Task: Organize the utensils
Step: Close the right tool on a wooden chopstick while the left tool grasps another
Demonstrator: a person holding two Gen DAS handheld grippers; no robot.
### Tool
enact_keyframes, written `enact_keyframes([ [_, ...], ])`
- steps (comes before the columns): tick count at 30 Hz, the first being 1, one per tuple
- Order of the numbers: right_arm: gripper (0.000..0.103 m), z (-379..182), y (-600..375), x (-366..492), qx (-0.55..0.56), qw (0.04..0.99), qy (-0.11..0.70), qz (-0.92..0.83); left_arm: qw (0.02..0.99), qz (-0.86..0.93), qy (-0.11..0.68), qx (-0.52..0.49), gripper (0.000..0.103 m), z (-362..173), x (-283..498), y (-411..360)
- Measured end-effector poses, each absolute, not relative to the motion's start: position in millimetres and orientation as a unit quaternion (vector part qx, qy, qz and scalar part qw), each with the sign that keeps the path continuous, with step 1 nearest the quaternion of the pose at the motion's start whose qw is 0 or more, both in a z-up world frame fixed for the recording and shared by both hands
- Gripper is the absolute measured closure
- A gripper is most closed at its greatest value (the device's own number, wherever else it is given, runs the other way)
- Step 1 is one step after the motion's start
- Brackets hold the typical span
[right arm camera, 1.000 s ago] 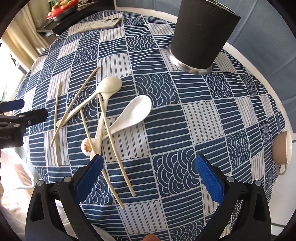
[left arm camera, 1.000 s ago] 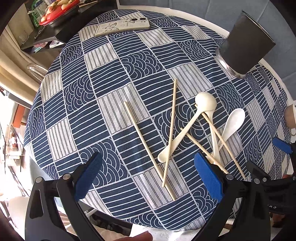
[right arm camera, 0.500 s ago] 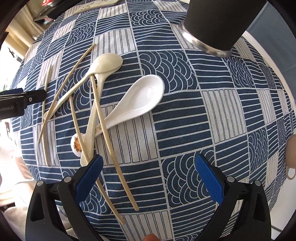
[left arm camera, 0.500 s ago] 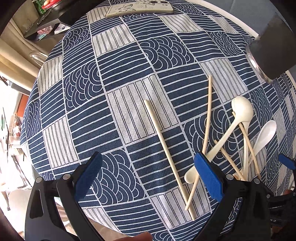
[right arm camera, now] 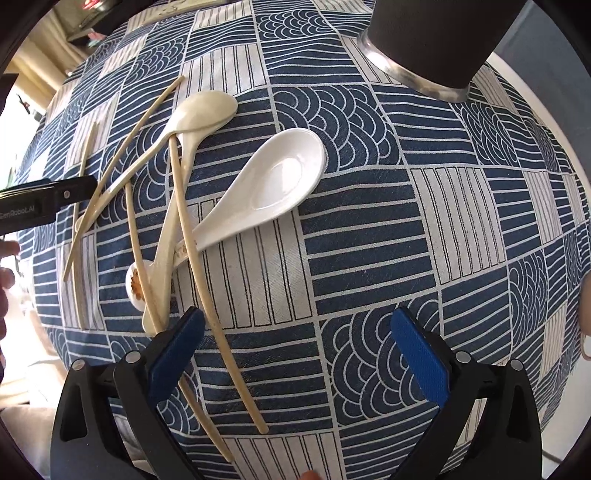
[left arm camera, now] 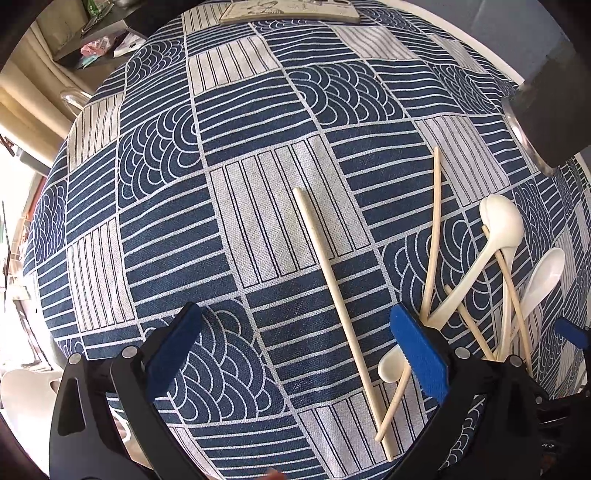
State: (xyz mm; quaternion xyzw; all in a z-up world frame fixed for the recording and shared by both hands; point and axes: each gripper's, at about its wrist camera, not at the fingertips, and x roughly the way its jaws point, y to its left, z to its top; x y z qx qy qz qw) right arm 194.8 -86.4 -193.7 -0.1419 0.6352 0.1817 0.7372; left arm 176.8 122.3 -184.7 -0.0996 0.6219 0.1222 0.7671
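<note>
Several cream chopsticks and spoons lie crossed on a blue patterned tablecloth. In the left wrist view one chopstick (left arm camera: 341, 306) runs between the fingers of my open left gripper (left arm camera: 297, 350), which hovers low over it. A second chopstick (left arm camera: 430, 236) and two cream spoons (left arm camera: 495, 229) lie to the right. In the right wrist view a white ceramic spoon (right arm camera: 273, 184) lies ahead of my open right gripper (right arm camera: 299, 354). A long chopstick (right arm camera: 207, 295) passes just inside its left finger. A dark cylindrical holder (right arm camera: 439, 40) stands at the far right of the table.
A phone in a patterned case (left arm camera: 291, 11) lies at the table's far edge. A pale cup (right arm camera: 585, 317) sits at the right rim. Shelves with clutter (left arm camera: 96, 44) stand beyond the table at the left. The left gripper's side (right arm camera: 40, 203) shows at the left of the right wrist view.
Both grippers have come lower and closer to the table. The left one has shifted left, so the single chopstick now lies between its fingers. The utensils have not moved.
</note>
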Motion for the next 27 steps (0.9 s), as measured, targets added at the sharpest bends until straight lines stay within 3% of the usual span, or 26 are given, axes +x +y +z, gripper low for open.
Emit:
enact_keyframes([
  [9, 0.01, -192.1, -78.2, 200.8, -0.14, 0.732, 0.644, 0.174, 0.774, 0.113, 0.617, -0.087, 0.008, -182.9, 177.2, 121.6],
  [12, 0.036, -181.3, -73.0, 194.7, -0.155, 0.736, 0.628, 0.198, 0.772, 0.102, 0.623, -0.079, 0.021, -176.1, 175.4, 128.1],
  [13, 0.05, -178.6, -70.8, 192.6, -0.161, 0.736, 0.624, 0.207, 0.772, 0.1, 0.623, -0.078, 0.025, -173.7, 172.8, 130.8],
  [16, 0.092, -173.2, -65.2, 189.0, -0.177, 0.733, 0.617, 0.226, 0.777, 0.084, 0.62, -0.067, 0.065, -163.7, 167.8, 139.6],
  [17, 0.092, -173.0, -64.0, 188.3, -0.182, 0.73, 0.618, 0.229, 0.776, 0.077, 0.622, -0.067, 0.091, -162.2, 167.2, 140.4],
  [18, 0.093, -172.8, -63.3, 187.6, -0.185, 0.727, 0.618, 0.234, 0.774, 0.066, 0.625, -0.074, 0.098, -161.9, 167.1, 141.3],
  [27, 0.098, -162.1, -90.8, 171.4, -0.136, 0.709, 0.646, 0.249, 0.77, 0.048, 0.629, -0.093, 0.098, -160.5, 169.3, 148.6],
])
